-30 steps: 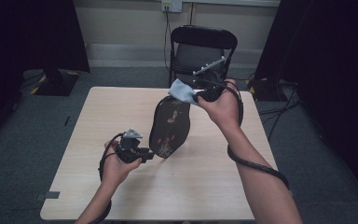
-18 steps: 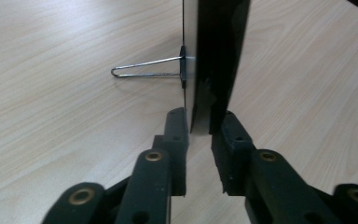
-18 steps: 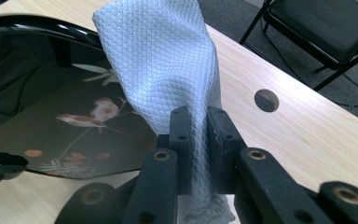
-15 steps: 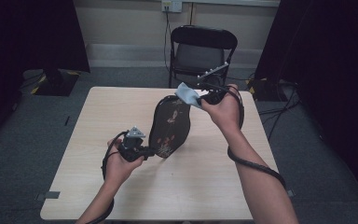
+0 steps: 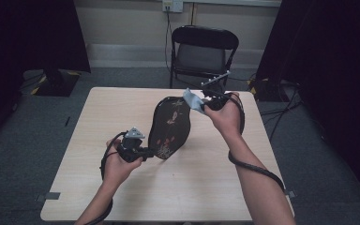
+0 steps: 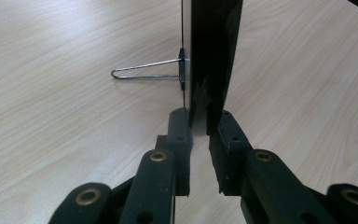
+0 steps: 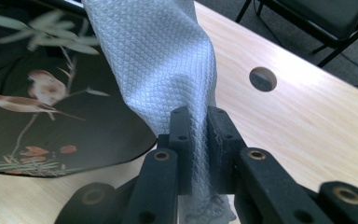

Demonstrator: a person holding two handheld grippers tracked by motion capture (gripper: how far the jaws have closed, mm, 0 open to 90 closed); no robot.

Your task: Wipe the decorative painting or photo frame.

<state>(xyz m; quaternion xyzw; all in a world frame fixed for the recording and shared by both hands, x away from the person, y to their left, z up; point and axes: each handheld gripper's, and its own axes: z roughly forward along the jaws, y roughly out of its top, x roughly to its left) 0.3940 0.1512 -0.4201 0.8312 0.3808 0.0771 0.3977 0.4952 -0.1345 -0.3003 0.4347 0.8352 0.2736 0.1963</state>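
- Black tray point(image 5: 169, 125) w/ bird-and-branch painting stands tilted on edge near centre of the bench point(image 5: 201, 187), lower end toward the person, upper end toward far edge.
- Left gripper point(image 5: 143, 152) at tray's lower end; in the left gripper view its jaws are nearly closed, clamped on the tray's thin edge point(image 6: 209, 70), one jaw each side.
- Left hand point(image 5: 117, 164) grips that tool just left of tray's lower end; cable loops round the wrist.
- Thin wire loop point(image 6: 144, 73) sticks out from a small clip on tray's side, lying on or just over the bench; can't tell which.
- Right gripper point(image 5: 205, 102) at tray's upper end, jaws closed tight on a pale grey cloth point(image 5: 193, 100).
- Right gripper view: cloth point(image 7: 158, 60) rises from betw. the jaws and drapes over tray's upper rim, touching the painted face point(image 7: 51, 116).
- Right hand point(image 5: 225, 115) up beside tray's upper right; black cable hangs along the forearm.
- Round hole point(image 7: 263, 79) in bench top right of the cloth.
- Black folding chair point(image 5: 204, 51) beyond the bench's far edge, behind tray.
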